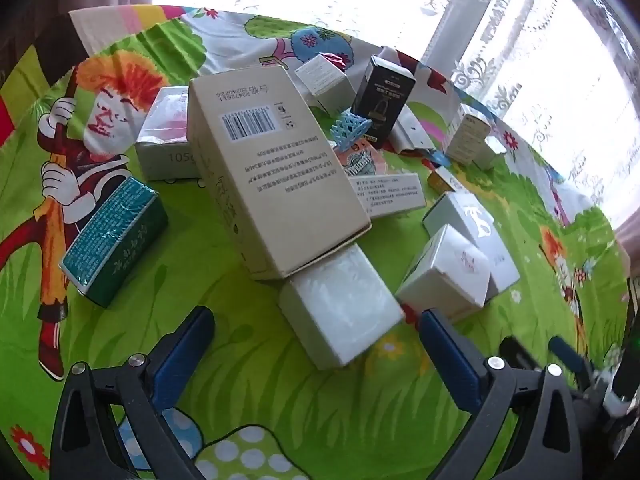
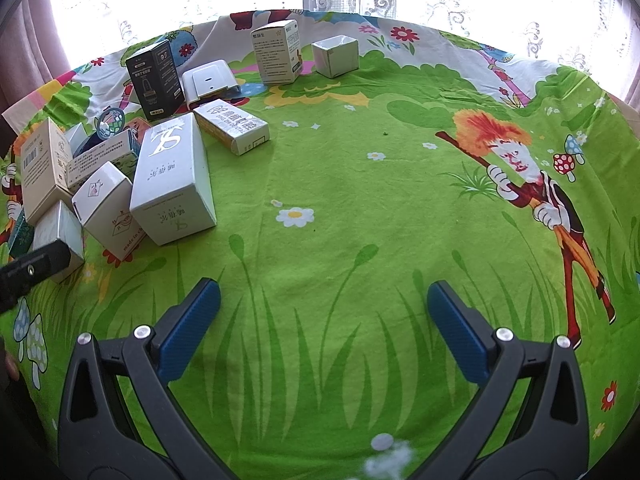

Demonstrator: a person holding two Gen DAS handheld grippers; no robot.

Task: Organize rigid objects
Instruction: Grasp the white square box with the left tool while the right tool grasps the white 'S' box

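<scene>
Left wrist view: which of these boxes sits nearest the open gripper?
The plain white box, lying just ahead of the left gripper, partly tucked under the big beige barcode carton. The other boxes lie farther back or off to the sides.

Right wrist view: green cloth (image 2: 340,208) lies bare across centre, right and near field, so passage there is unobstructed. Obstacles crowd the left: tall white box (image 2: 172,184), small white box (image 2: 106,208), black box (image 2: 154,76) behind. Two boxes stand apart at the far edge (image 2: 276,54), (image 2: 335,56), with a gap between them.

Left wrist view: a wrapped white box (image 1: 340,312) sits just ahead of the left gripper (image 1: 316,320); the large tan box (image 1: 272,172) leans over it. Bare cloth shows between that pile and the teal box (image 1: 116,240) at near left.
</scene>
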